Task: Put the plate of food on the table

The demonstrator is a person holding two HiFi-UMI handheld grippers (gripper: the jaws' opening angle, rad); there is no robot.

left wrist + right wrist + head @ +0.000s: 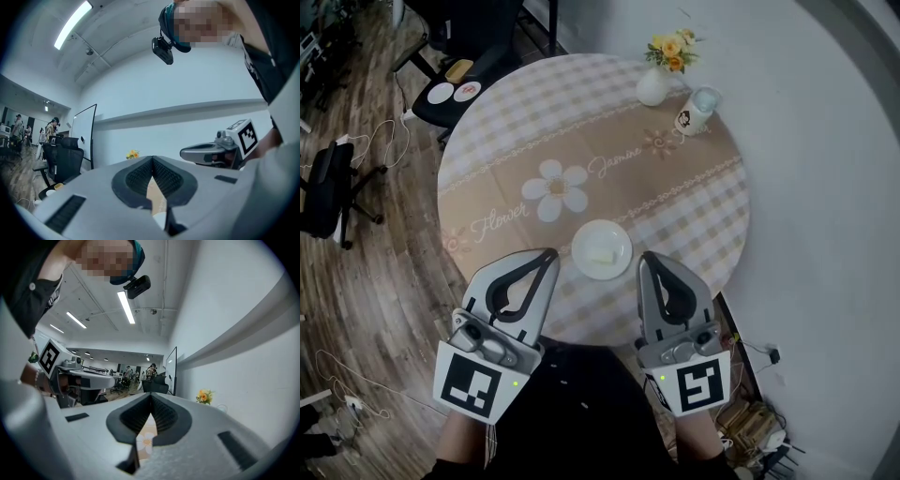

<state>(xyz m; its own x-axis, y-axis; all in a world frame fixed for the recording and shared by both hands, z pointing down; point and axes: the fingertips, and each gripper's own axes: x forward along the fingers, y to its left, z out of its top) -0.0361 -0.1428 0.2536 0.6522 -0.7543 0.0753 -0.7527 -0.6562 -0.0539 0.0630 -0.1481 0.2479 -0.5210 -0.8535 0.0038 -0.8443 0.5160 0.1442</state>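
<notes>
In the head view, a round table (675,187) covered with a checked cloth is seen from above. The white plate (602,249) is set on the cloth close to the near edge of the table, and a pale piece of food (600,255) is carried on it. The plate is flanked by the two grippers: the left gripper (550,252) is held just beside its left rim and the right gripper (646,255) just beside its right rim, and neither is seen to touch it.

In the left gripper view, the jaws are shown pressed together at the tips, with nothing clamped between them; only a strip of the cloth is seen through the gap below the ribbed pads. In the right gripper view, the jaws are likewise closed tip to tip on nothing, and a daisy printed on the cloth is seen through the same gap.

At the far edge of the table a white vase (652,86) with yellow and orange flowers (672,49) is placed, and a labelled glass (701,108) stands just beside it to the right. A large daisy print (555,190) lies at the middle of the cloth.

Beyond the far left edge of the table, on the wooden floor (375,281), a black office chair (455,89) is seen with small items on its seat.
</notes>
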